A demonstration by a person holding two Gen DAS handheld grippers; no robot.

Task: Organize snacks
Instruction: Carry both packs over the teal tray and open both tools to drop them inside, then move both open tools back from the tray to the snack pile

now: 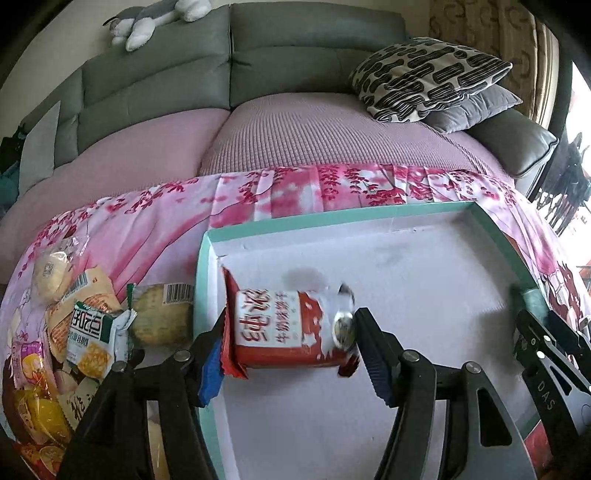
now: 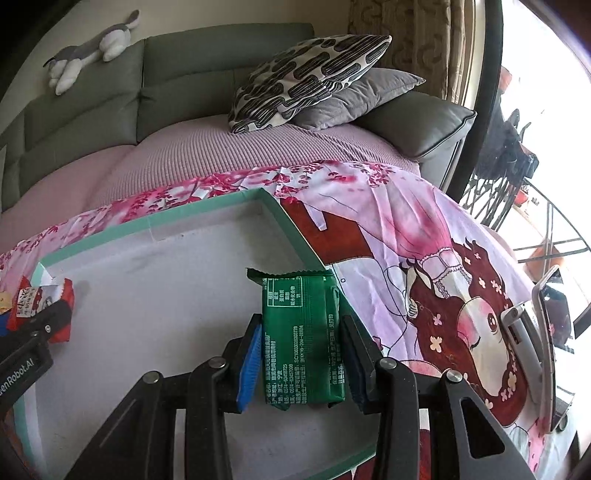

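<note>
Red packet (image 1: 288,328) is grasped by left gripper (image 1: 290,347), green packet (image 2: 303,343) by right gripper (image 2: 301,354); both should be released flat, apart, inside tray (image 1: 369,214).

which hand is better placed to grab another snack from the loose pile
Left, probably. The snack pile lies right beside the left gripper, outside the box. The right gripper is at the box's far side, shut on a green packet.

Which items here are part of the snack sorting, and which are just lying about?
Part of the job: red packet in left gripper; green packet in right gripper; tray; snack pile.

Lying about: patterned pillow; grey pillow; plush toy; phone.
</note>
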